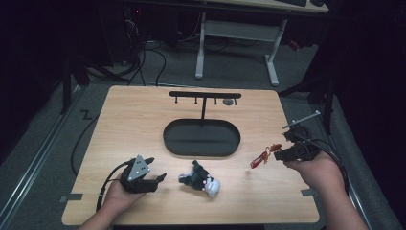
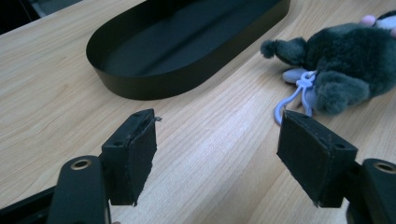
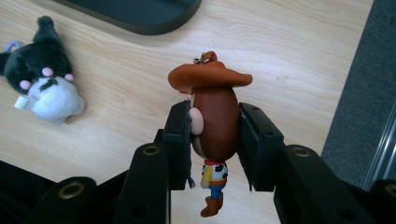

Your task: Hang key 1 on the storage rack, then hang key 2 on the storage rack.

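Right gripper (image 3: 212, 140) clamped on cowboy charm (image 3: 212, 116), near tabletop's right edge.
Rack (image 1: 205, 96) toward far edge, up-left of charm (hook end leading); left gripper (image 2: 215, 154) apart, idle.

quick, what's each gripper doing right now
left gripper: open, holding nothing, low over the table.
right gripper: shut on the cowboy figure, holding it by the head.

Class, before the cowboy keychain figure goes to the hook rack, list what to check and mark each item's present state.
1. Right gripper fingers clamp the cowboy figure by the head: ok.
2. Figure lifted clear of the table: ok.
3. Its metal clasp free above the hat: ok.
4. Hook rack upright behind the black tray: ok.
5. Free hook available: cannot tell.
6. Left gripper open, short of the plush toy: ok.
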Action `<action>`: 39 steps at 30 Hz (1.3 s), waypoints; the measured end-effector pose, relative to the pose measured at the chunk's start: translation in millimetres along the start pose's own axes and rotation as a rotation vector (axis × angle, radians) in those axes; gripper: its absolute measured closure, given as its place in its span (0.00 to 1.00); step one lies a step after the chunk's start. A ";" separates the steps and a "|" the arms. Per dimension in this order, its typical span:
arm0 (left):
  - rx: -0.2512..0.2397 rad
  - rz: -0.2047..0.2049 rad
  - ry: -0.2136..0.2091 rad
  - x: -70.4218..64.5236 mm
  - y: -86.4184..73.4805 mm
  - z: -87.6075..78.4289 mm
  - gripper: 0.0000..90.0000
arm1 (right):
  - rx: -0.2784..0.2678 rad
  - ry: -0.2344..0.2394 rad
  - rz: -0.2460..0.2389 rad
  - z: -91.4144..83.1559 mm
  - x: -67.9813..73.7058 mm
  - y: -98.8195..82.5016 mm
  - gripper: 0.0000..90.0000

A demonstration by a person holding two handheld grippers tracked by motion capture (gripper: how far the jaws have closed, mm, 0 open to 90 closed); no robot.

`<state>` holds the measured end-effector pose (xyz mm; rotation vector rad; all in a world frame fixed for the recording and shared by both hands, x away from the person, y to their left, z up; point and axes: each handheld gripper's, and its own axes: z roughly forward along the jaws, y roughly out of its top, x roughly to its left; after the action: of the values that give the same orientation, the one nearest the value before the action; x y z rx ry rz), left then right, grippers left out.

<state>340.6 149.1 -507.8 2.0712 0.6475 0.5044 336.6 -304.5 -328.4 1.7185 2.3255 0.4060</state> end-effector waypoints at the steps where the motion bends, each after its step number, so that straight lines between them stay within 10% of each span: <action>1: -0.003 -0.006 -0.002 0.9 -0.2 0.5 0.32 | -0.003 0.003 -0.003 0.6 0.6 0.3 0.74; 39: -0.005 0.001 0.002 3.3 -1.7 -3.6 0.31 | -0.032 0.012 -0.031 2.2 16.0 26.7 0.74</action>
<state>340.7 154.1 -507.0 2.0670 0.6456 0.5088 356.6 -281.6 -321.4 1.6679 2.3381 0.4461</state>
